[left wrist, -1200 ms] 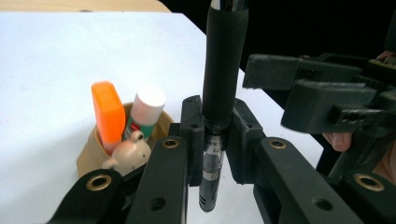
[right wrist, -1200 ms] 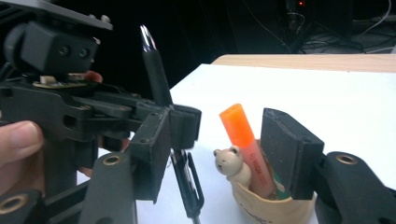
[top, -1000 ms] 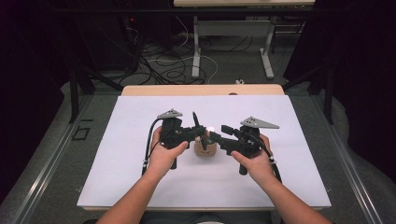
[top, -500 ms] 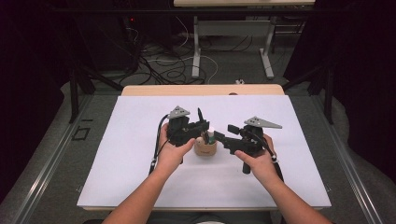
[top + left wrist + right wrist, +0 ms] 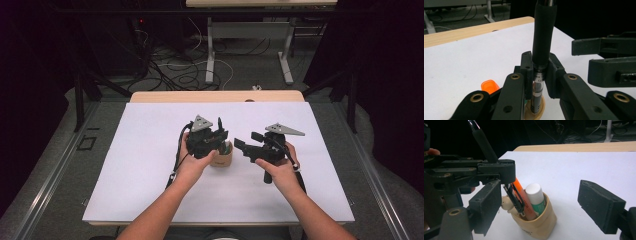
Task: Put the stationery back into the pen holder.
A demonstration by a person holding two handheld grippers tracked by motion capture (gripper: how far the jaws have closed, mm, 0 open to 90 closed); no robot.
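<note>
Left hand-held gripper (image 5: 537,75) clamps black matte pen (image 5: 543,37) over beige cup (image 5: 541,225); right hand-held gripper (image 5: 539,202) jaws spreading, empty.

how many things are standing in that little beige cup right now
3: an orange marker in the middle, a white-capped glue stick beside it, and a black pen that the left gripper grips, its tip in the cup. More may be hidden.

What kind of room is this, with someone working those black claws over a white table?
Probably a lab or recording workshop: a white tabletop set up as a work surface, loose cables on the grey floor behind it, and another desk frame beyond. A small pen holder is the only prop.
</note>
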